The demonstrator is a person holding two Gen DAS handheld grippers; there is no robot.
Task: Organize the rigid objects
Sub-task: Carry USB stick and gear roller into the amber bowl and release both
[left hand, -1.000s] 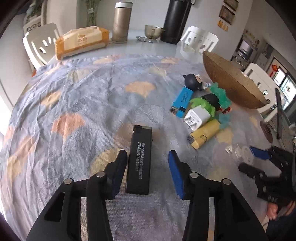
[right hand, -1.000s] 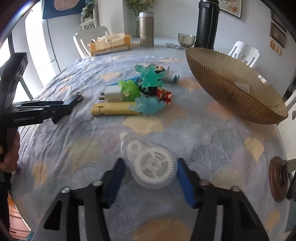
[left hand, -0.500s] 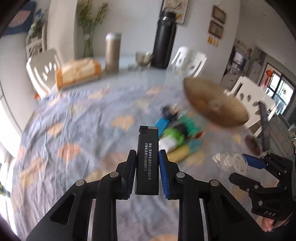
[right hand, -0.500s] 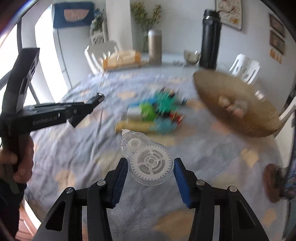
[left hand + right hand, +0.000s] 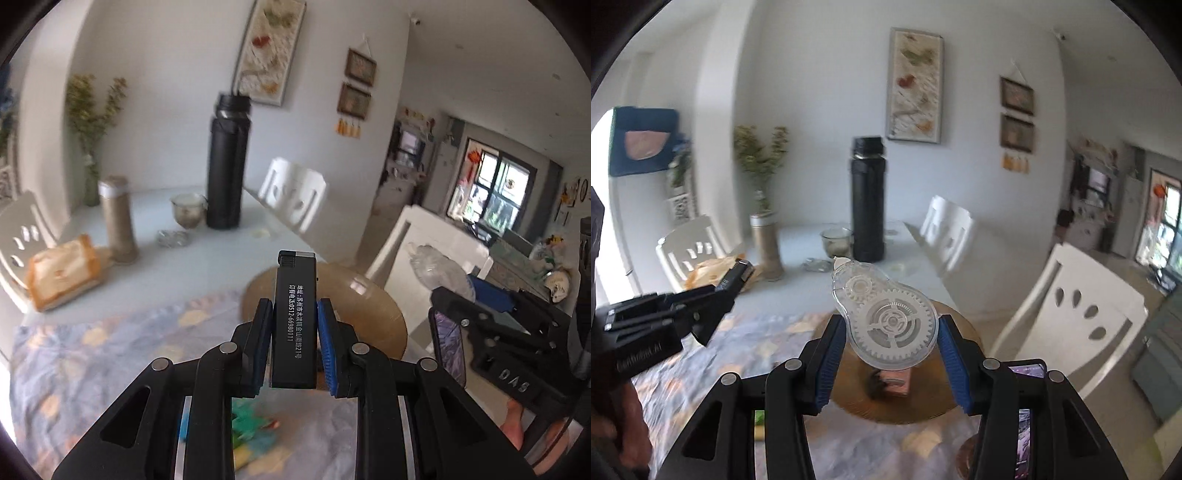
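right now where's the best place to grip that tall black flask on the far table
Grip the black flask around its straight mid-body, coming in level from the front. It stands upright; the cap end is stepped, and a small bowl sits close on its left.

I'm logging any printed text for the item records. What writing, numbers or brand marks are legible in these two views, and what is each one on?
"0512-66980111", after Chinese characters, with a second Chinese line ending "21": on the black lighter in the left gripper.
"DAS", seen upside down: on the right gripper body, left wrist view.
"GenRobot.AI", blurred, likely reading: on the left gripper body, right wrist view.
Clear correction tape dispenser: no text visible.
Wall pictures: too blurred.
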